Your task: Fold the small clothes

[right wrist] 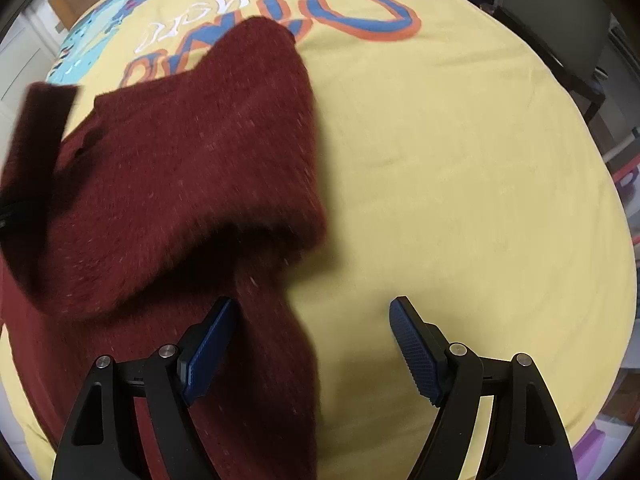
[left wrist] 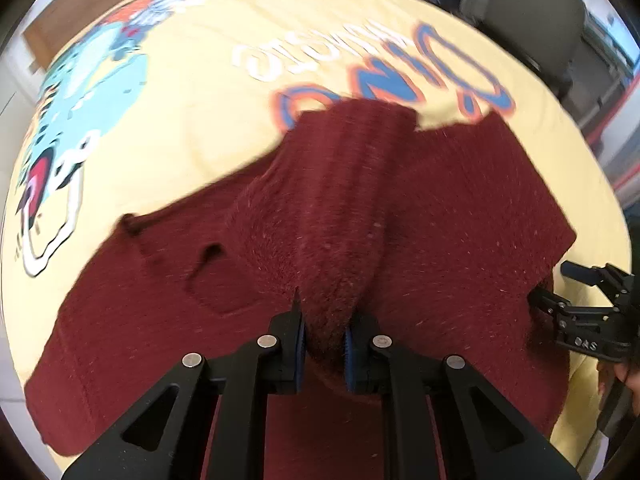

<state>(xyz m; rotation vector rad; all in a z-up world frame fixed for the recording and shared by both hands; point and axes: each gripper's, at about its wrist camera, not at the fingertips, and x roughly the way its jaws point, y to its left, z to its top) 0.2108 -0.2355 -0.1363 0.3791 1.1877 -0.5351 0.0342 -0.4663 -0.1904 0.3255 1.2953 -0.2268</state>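
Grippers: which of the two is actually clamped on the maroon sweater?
The left gripper: its blue pads pinch a raised fold of the maroon sweater. The right gripper stands wide open, gripping nothing.

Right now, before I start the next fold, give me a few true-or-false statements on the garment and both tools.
1. The left tool is shut on a bunched fold of the maroon sweater. True.
2. The right tool is clamped on the sweater too. False: its pads stand wide apart, with only the sweater's edge by the left pad.
3. The sweater lies on a yellow printed cloth. True.
4. The sweater is already folded into a neat rectangle. False: it is rumpled, with one part doubled over.
5. The cloth is plain. False: it carries lettering and a cartoon print.
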